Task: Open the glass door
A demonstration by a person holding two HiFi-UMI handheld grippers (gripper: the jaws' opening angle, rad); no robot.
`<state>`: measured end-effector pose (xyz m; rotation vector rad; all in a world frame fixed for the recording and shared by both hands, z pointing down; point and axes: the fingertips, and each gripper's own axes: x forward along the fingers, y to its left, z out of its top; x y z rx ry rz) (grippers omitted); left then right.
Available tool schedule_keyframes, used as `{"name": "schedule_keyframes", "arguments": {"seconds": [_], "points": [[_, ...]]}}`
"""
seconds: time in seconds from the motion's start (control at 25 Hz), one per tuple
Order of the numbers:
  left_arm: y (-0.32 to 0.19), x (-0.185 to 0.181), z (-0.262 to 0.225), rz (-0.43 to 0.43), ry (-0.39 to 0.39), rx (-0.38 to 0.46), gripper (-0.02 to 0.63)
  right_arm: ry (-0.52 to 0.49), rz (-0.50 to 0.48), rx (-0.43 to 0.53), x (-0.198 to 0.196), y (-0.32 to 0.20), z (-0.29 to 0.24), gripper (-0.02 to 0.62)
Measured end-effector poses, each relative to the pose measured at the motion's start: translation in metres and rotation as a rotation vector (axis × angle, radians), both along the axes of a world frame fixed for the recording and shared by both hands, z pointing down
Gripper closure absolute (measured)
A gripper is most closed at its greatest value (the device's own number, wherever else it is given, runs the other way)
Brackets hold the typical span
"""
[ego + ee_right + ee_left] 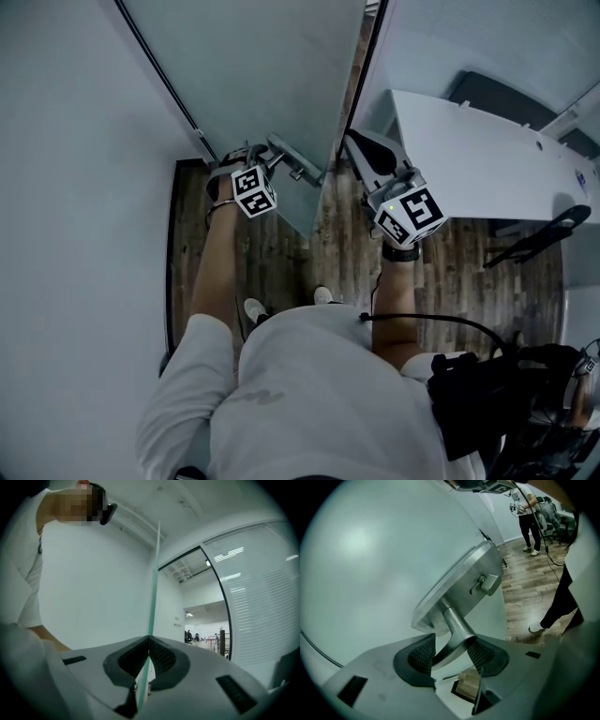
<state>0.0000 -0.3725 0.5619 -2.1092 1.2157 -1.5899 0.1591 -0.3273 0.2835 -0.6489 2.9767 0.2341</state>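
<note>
Head view looks down past a smooth white wall on the left and a grey-brown wood-grain plank floor. The tall, frosted pale-green glass door stands ahead in the middle, its free edge turned towards the person. A flat white rectangular table sits to the right.

On the near face of the glass door is a long rounded backplate of brushed metal carrying a small thumb-turn. A tubular brushed metal lever handle juts from it.

The left gripper has its jaws wide about that lever handle. The tube lies against the right ribbed black pad, with a sliver of gap beside the left pad.

The right gripper, further right, has its jaws pinched together on the thin green edge of the glass door, which runs up between its ribbed pads.
</note>
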Motion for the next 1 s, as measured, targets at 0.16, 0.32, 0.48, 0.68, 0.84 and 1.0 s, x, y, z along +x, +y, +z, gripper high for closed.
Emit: {"name": "schedule_keyframes", "arguments": {"seconds": [0.16,0.32,0.48,0.68,0.84,1.0], "points": [[0.020,-0.008,0.000,0.015,0.007,0.001,0.416,0.075,-0.063,0.054,-0.022,0.023,0.003,0.592],[0.040,-0.020,0.002,0.022,0.003,0.033,0.415,0.125,-0.113,0.068,-0.029,0.039,0.009,0.592],[0.063,-0.036,0.002,0.005,0.044,0.066,0.403,0.210,-0.191,0.063,-0.045,0.058,0.020,0.592],[0.074,-0.042,-0.012,-0.088,0.190,0.126,0.387,0.316,-0.364,0.051,-0.066,0.083,0.021,0.587],[0.094,-0.060,-0.008,-0.154,0.243,0.147,0.379,0.362,-0.448,0.038,-0.088,0.107,0.035,0.489],[0.116,-0.076,0.000,-0.178,0.245,0.139,0.377,0.443,-0.576,0.030,-0.110,0.140,0.060,0.428]]}}
